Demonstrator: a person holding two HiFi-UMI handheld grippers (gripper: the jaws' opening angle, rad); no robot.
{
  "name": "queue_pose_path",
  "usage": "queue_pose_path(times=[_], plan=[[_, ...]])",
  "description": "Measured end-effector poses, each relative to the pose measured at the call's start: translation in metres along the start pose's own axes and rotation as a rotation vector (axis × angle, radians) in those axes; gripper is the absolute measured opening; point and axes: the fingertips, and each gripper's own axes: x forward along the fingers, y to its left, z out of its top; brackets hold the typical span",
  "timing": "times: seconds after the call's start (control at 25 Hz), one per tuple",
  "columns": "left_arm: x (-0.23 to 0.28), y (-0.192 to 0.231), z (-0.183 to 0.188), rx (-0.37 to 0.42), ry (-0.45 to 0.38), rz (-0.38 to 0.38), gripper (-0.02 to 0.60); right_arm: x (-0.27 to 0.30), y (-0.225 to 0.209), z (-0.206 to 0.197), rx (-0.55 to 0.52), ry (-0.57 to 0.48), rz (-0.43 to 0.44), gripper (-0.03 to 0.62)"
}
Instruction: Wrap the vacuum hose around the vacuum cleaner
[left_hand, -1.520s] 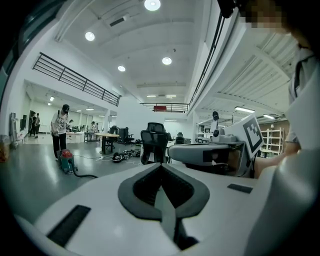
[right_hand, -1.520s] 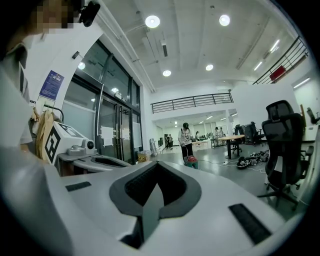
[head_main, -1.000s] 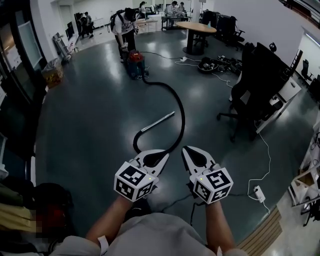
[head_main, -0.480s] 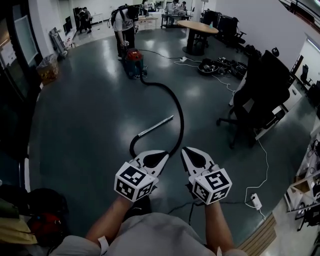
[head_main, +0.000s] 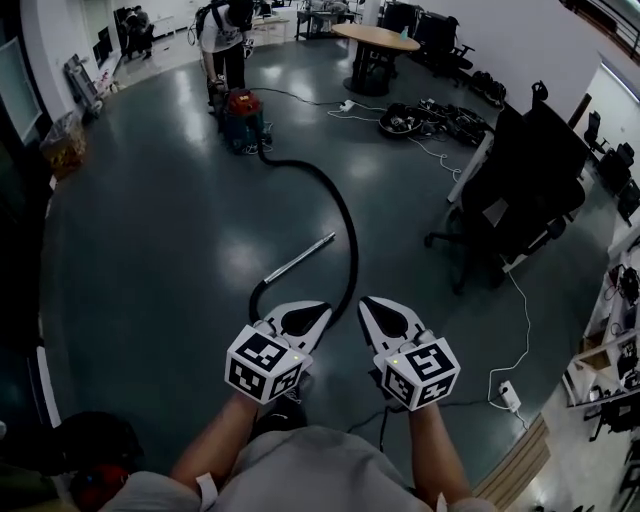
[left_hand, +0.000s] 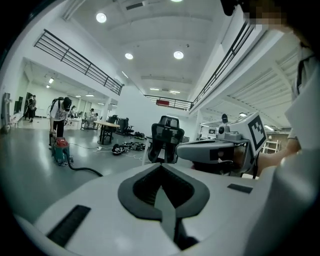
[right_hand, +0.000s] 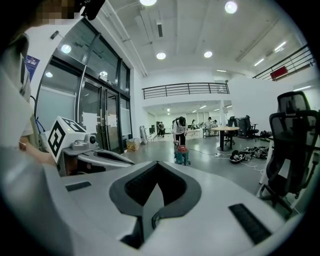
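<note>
A red and blue vacuum cleaner (head_main: 240, 118) stands far off on the grey floor; it also shows small in the left gripper view (left_hand: 61, 150) and the right gripper view (right_hand: 182, 155). Its black hose (head_main: 340, 215) snakes from the machine toward me and loops back just ahead of the grippers, ending in a metal wand (head_main: 300, 257) lying on the floor. My left gripper (head_main: 320, 310) and right gripper (head_main: 368, 304) are held side by side in the air, both shut with nothing in them, short of the hose loop.
A person (head_main: 222, 35) stands bent over behind the vacuum. A black office chair (head_main: 520, 180) and desk sit at the right, a round table (head_main: 375, 45) at the back. Cables and a power strip (head_main: 510, 394) lie on the floor at the right.
The whole scene has slid toward me: I have walked forward, and the hose loop and wand lie nearer the grippers. Both grippers stay shut, side by side.
</note>
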Motion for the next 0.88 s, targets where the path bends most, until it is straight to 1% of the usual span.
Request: queue_pose_path(times=[0.2,0.44,0.68,0.88], plan=[[0.013,0.054,0.005,-0.010,0.027,-0.034,0.006,0.057,-0.009,0.005,0.018,0.043,-0.025,0.005],[0.026,0.107,0.011,-0.045,0.044,-0.055,0.006,0.107,-0.020,0.011,0.022,0.087,-0.052,0.005],[0.037,0.135,0.010,-0.058,0.045,-0.057,0.008,0.136,-0.033,0.016,0.014,0.092,-0.062,0.005],[0.057,0.157,0.015,-0.061,0.042,-0.033,0.008,0.160,-0.054,0.017,0.011,0.096,-0.039,0.005]])
